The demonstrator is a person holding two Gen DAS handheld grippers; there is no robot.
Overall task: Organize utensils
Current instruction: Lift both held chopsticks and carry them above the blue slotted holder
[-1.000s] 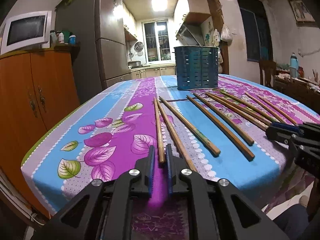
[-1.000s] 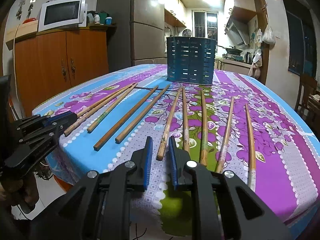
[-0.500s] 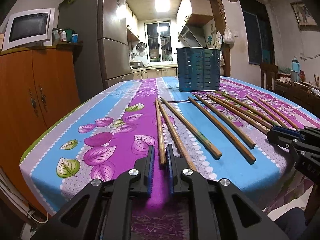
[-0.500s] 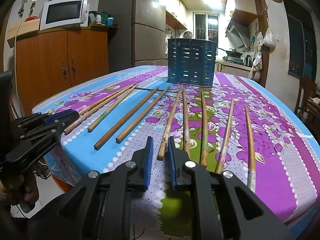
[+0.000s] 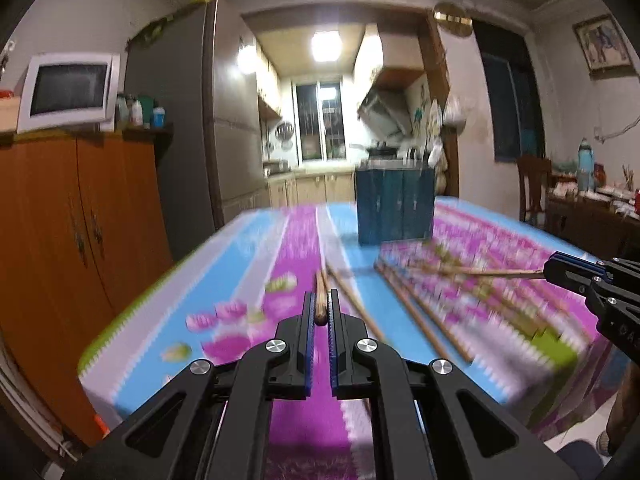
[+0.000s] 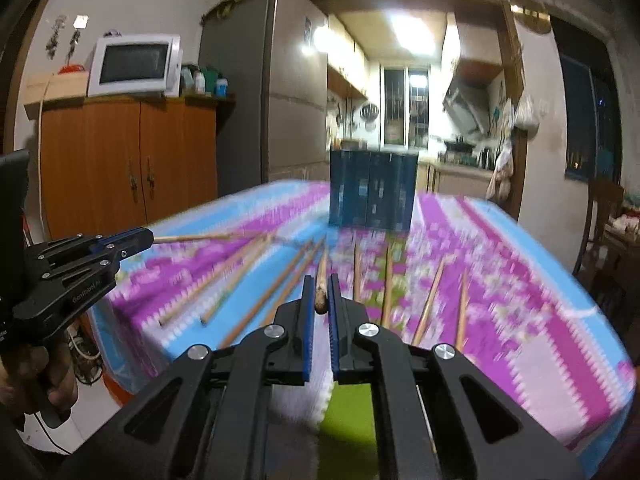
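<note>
My left gripper (image 5: 319,304) is shut on the near end of a wooden chopstick (image 5: 320,296) and holds it lifted above the table. My right gripper (image 6: 320,288) is shut on another wooden chopstick (image 6: 321,280), also lifted. Each gripper shows in the other's view with its chopstick sticking out: the right one (image 5: 560,270) and the left one (image 6: 136,240). Several more chopsticks (image 6: 248,276) lie in a row on the floral tablecloth (image 6: 520,264). A dark blue slotted utensil holder (image 6: 372,188) stands at the far middle of the table; it also shows in the left wrist view (image 5: 394,206).
An orange wooden cabinet (image 5: 72,220) with a microwave (image 5: 68,90) stands left of the table. A grey fridge (image 5: 192,120) is behind it. A chair (image 5: 534,184) and a cluttered side table (image 5: 592,200) are at the right. The table's near edge is just below my grippers.
Both grippers have closed on a chopstick each and lifted it off the cloth. Both views have risen and tilted, and the table is motion-blurred.
</note>
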